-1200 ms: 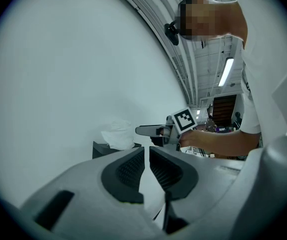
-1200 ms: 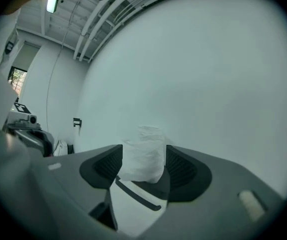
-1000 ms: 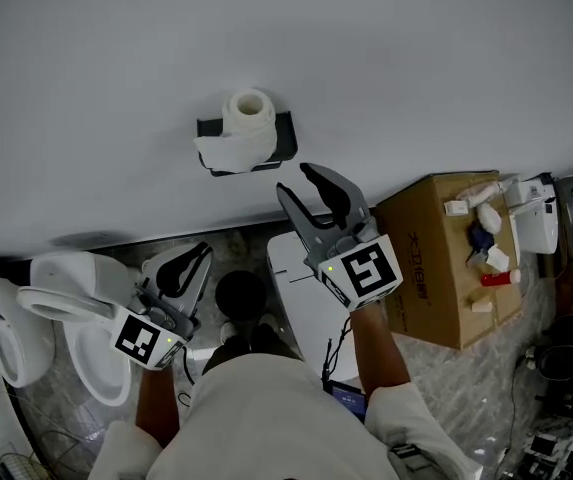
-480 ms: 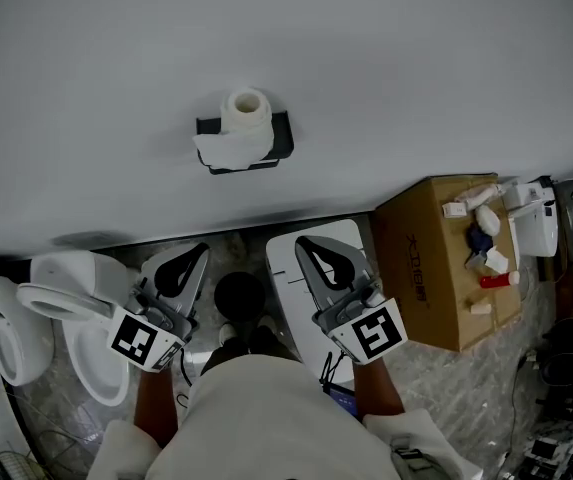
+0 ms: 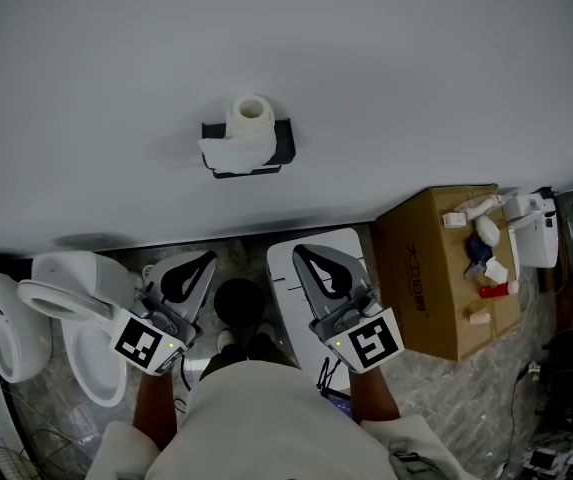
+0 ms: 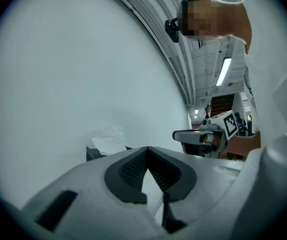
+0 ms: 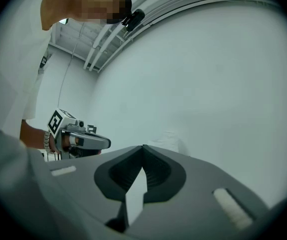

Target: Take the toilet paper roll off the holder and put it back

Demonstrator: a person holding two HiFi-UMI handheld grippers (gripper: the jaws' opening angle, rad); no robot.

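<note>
Right gripper (image 5: pixel 303 254) has pulled back from roll (image 5: pixel 249 120), jaws now together, empty. Left gripper (image 5: pixel 209 259) unmoved, jaws together, empty. Roll white, upright on black wall holder (image 5: pixel 284 144), loose sheet hanging.

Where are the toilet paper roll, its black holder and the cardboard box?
toilet paper roll (image 5: pixel 250 124): head view, on its white wound side.
black holder (image 5: pixel 284 144): head view, on its right end.
cardboard box (image 5: pixel 428 280): head view, on its printed side face.
</note>
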